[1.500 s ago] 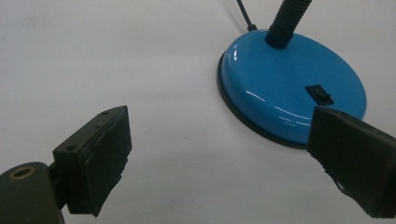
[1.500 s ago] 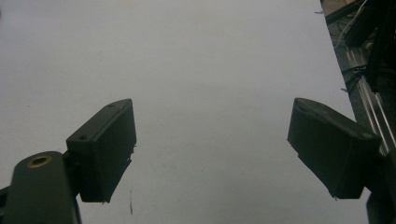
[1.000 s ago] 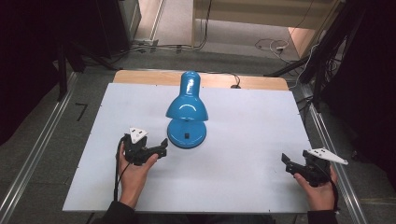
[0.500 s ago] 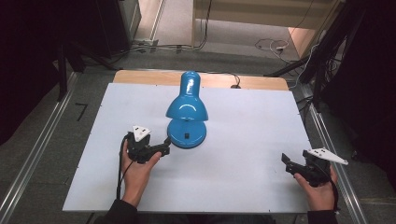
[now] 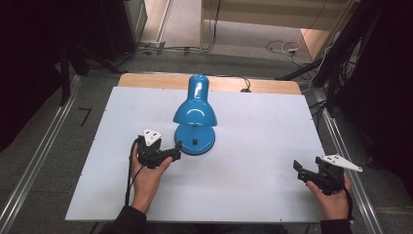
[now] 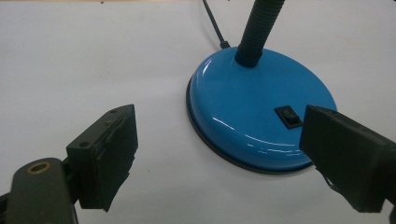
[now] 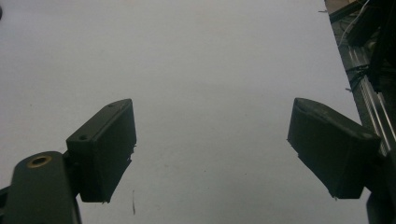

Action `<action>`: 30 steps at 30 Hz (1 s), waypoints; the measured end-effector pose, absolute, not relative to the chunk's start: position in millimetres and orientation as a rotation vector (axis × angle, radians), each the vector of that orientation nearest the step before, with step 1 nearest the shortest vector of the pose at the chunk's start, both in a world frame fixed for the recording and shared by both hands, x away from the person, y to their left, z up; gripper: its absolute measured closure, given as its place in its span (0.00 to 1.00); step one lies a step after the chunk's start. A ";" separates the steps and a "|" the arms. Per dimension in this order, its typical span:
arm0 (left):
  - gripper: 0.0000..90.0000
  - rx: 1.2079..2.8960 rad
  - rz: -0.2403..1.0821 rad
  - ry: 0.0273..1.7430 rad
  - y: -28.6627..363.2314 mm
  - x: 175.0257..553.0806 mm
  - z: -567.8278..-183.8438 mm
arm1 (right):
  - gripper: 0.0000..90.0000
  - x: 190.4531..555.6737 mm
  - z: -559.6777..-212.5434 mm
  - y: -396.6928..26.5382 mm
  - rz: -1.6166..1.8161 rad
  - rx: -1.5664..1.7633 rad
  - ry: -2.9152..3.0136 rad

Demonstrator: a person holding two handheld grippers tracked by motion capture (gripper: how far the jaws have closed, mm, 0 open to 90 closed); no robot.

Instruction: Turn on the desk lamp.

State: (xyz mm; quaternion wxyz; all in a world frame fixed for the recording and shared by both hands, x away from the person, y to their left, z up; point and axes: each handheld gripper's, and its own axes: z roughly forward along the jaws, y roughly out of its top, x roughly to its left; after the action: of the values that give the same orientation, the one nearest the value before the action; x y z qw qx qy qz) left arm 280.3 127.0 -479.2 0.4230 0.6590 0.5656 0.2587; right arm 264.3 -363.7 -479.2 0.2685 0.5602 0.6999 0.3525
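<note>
One lamp (image 5: 195, 117), blue, stands on the white bench (image 5: 253, 161), slightly left of centre and toward the far edge. We count on it one round base (image 6: 261, 116), one black ribbed neck (image 6: 259, 28), one shade (image 5: 195, 113) and one black rocker switch (image 6: 288, 115) set in the base; one black cord (image 6: 214, 23) leaves the rear of the base. We count two hand-held grippers, one per hand.

The left hand-held gripper (image 5: 176, 148) lies low over the bench just beside the near-left rim of the base, pointing toward it, with the left hand (image 5: 146, 173) wrapped around its body and the forearm entering from the near edge. Its jaws are spread wide, though they have just been closing a little; in the left gripper view the near part of the base sits between them, with the right jaw in front of the base edge close to the switch, and no pad presses on the lamp.

The right hand-held gripper (image 5: 298, 169) rests near the near-right corner of the bench, well apart from the lamp, held by the right hand (image 5: 333, 195). Its jaws are released and wide, with bare bench surface between them in the right gripper view.
</note>
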 end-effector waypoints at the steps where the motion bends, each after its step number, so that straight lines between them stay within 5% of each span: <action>1: 0.14 1.651 0.647 1.414 126.5 280.8 -479.1 | 0.16 264.4 -479.2 -363.7 0.950 1.512 1.886; 30: 0.38 1.678 0.597 1.369 99.5 299.7 -486.1 | 0.16 265.7 -481.5 -364.0 0.949 1.512 1.901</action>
State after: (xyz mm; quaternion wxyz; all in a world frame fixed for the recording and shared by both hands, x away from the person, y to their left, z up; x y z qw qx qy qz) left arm 299.7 99.5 -486.1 0.4328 0.6733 0.5495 0.2397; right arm 265.7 -364.0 -481.5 0.2636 0.5593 0.7032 0.3510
